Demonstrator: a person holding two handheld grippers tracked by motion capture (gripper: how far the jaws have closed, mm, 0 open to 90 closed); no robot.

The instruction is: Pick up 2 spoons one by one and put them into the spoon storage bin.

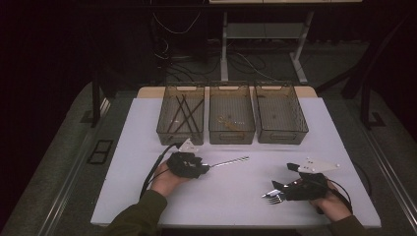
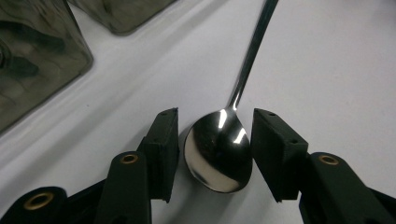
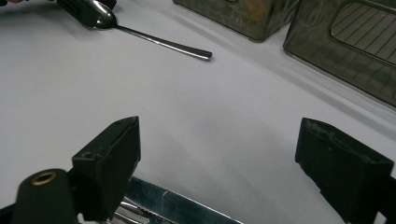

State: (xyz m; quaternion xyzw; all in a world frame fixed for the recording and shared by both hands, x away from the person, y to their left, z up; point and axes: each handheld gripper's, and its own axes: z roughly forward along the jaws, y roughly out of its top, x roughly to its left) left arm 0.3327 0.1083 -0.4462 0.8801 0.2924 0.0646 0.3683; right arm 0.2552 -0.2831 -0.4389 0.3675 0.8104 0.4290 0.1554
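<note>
High view: a white table [image 1: 236, 196] carries three smoky see-through bins along its far edge, the left bin [image 1: 180, 114] holding dark sticks, the middle bin [image 1: 231, 115] a few pale bits too small to name, the right bin [image 1: 280, 115] hard to read; no writing shows anywhere. The left gripper [image 1: 202, 168] lies at the bowl end of a spoon [image 1: 228, 161], whose handle points right across open tabletop. The right gripper [image 1: 280, 189] sits near the front right corner over some forks [image 1: 272, 197]; wide bare surface lies between the two hands, and the room beyond is dark. Left gripper view: the spoon [image 2: 219, 151] bowl lies between the pads [image 2: 163, 149], a thin gap visible on each side, so not yet gripped; handle cut off at the top edge. Right gripper view: right gripper [image 3: 219, 158] spread wide, holding nothing; the forks [image 3: 163, 205] are cut off at the bottom edge, the spoon [image 3: 154, 39] lies far off.
</note>
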